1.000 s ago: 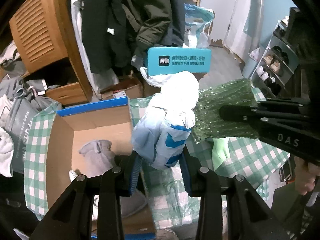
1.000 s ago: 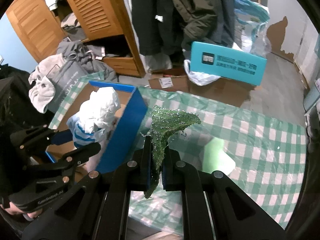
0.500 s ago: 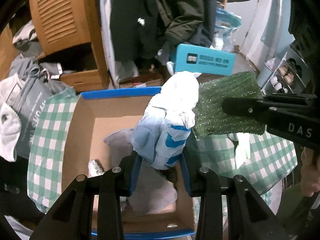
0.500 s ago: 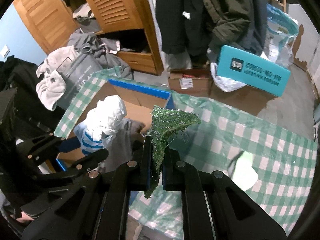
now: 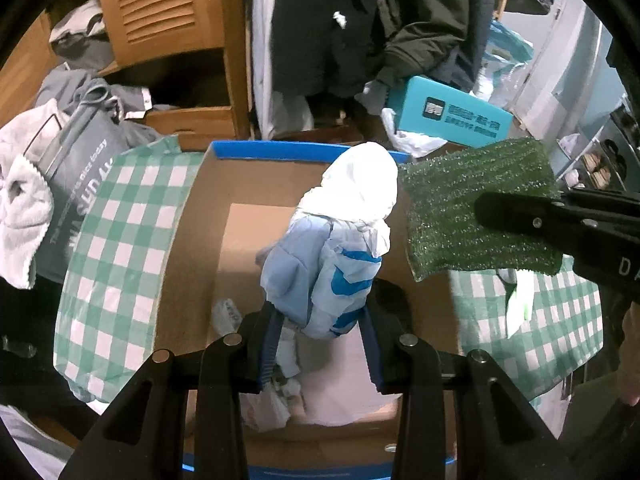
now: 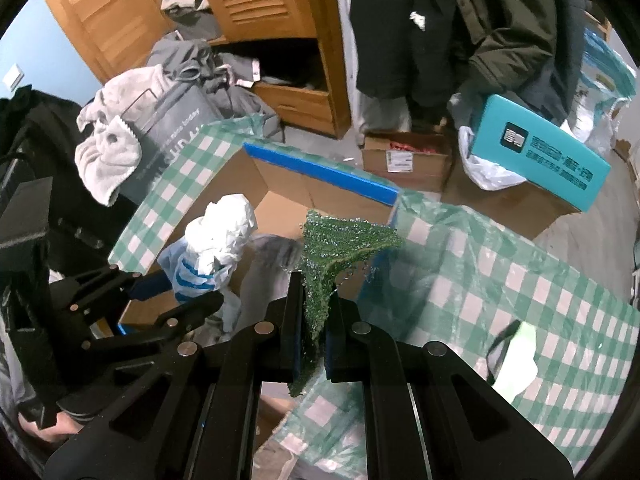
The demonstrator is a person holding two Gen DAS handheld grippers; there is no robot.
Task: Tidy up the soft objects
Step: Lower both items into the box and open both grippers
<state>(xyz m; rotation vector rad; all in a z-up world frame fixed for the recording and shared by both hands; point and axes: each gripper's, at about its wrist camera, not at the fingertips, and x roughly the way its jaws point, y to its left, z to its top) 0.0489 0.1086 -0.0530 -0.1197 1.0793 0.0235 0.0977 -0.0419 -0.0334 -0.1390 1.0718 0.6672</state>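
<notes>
My left gripper is shut on a crumpled white and blue plastic bundle and holds it above the open cardboard box with blue rims. The bundle also shows in the right wrist view. My right gripper is shut on a sparkly green scouring cloth, held over the box's right side; the cloth shows in the left wrist view. Grey and white soft items lie in the box.
The box stands on a table with a green checked cloth. A pale green item lies on the cloth at the right. Behind are a wooden wardrobe, hanging coats, a teal box and a grey bag.
Both grippers moved left with their loads. The bundle went from the box's right wall to over its inside, and the green cloth now hangs over the box's right edge.
</notes>
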